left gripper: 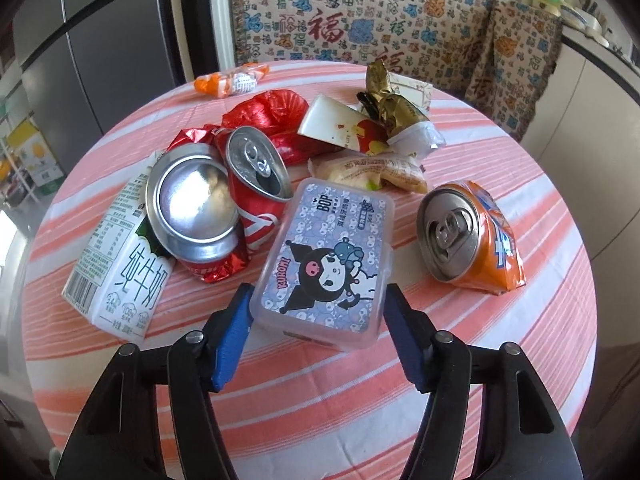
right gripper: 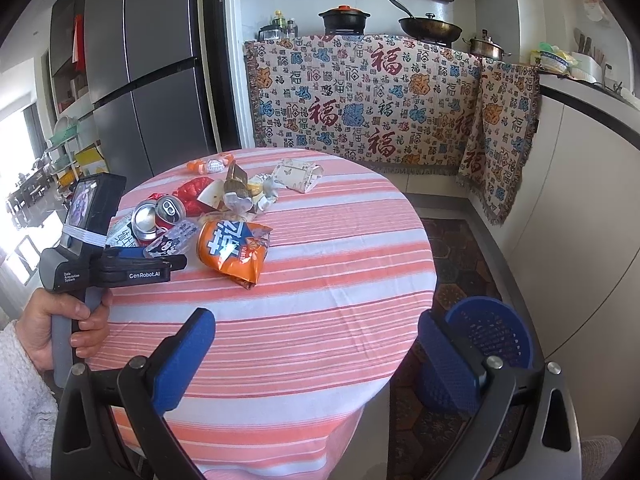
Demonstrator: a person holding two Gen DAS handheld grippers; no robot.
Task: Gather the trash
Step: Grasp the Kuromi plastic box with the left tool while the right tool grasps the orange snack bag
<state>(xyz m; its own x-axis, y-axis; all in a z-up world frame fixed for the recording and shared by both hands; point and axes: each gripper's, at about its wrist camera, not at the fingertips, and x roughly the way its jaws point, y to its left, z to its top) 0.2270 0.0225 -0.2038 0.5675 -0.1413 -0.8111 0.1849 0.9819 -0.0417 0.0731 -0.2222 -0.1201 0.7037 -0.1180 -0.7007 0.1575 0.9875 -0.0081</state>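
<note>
A round table with a pink-and-white striped cloth (right gripper: 320, 280) carries a heap of trash on its far left part. Only the right wrist view shows the blue perforated basket (right gripper: 492, 332) on the floor at the table's right, the grey refrigerator (right gripper: 152, 72), and the hand (right gripper: 76, 320) that holds the left gripper's handle. Only the left wrist view shows the rubbish from close by: a white milk carton (left gripper: 116, 264) at the left, two crushed red cans (left gripper: 224, 200) beside it, and a crushed orange can (left gripper: 472, 236) at the right.

The clear plastic box with a cartoon label (left gripper: 324, 260) lies between them, near the table's front.

The left gripper (left gripper: 318, 300) has its blue pads on both sides of this box, touching its near corners. The right gripper (right gripper: 316, 344) hangs wide open over bare cloth and holds nothing.
</note>
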